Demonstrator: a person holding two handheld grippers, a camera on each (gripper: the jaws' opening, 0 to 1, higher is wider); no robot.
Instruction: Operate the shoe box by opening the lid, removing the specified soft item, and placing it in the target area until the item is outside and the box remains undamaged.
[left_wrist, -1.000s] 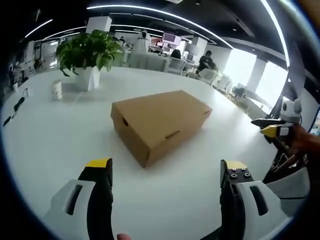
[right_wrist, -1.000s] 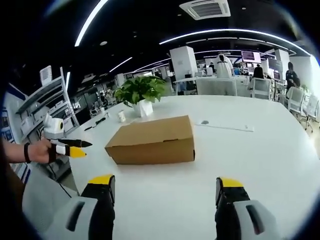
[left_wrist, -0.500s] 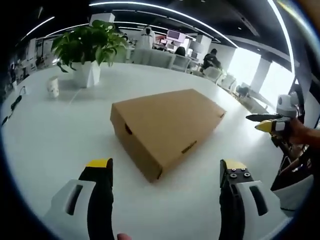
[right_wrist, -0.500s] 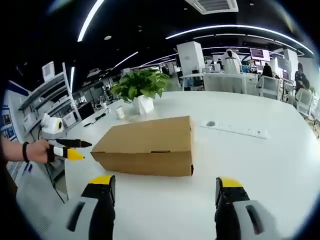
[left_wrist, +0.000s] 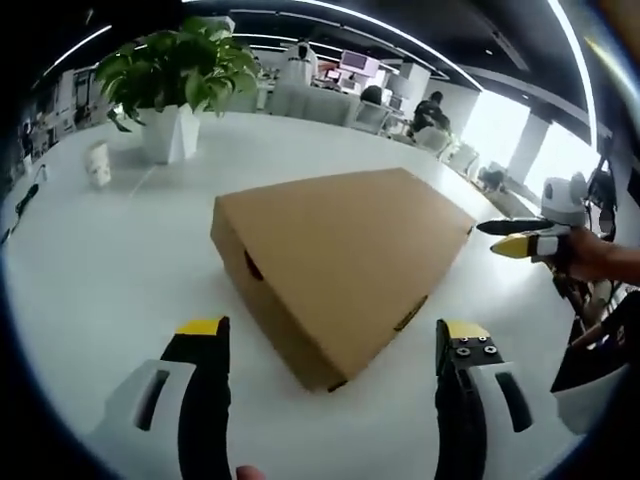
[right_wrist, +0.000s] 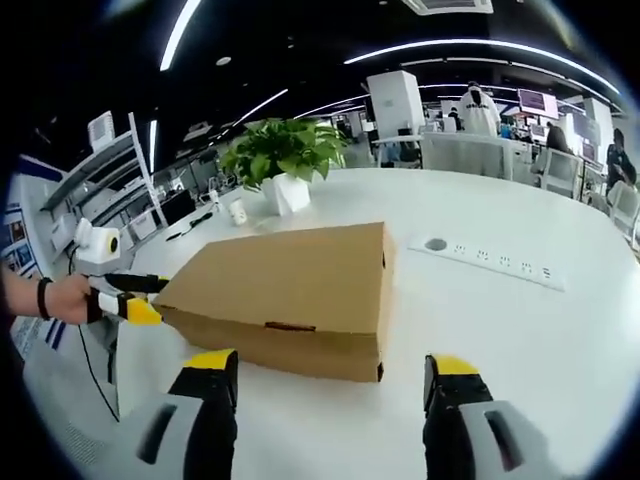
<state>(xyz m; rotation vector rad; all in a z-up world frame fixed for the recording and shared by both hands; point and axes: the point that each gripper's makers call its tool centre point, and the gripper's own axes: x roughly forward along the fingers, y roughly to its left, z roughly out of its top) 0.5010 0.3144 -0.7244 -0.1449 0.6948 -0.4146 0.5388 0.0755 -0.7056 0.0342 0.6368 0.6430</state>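
The closed shoe box (left_wrist: 335, 265) lies mid-tabletop (left_wrist: 110, 260), lid on. Left gripper (left_wrist: 330, 345) and right gripper (right_wrist: 327, 375) flank it, jaws spread and empty, positioned to lift the lid.

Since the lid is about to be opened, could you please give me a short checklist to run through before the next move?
1. Shoe box lid shut and undamaged: ok.
2. Left hand-held gripper open, empty: ok.
3. Right hand-held gripper open, empty: ok.
4. Either gripper touching the box: not ok, both are short of it.
5. Table beside the box free for the item: ok.
6. Soft item inside: cannot tell, lid is closed.
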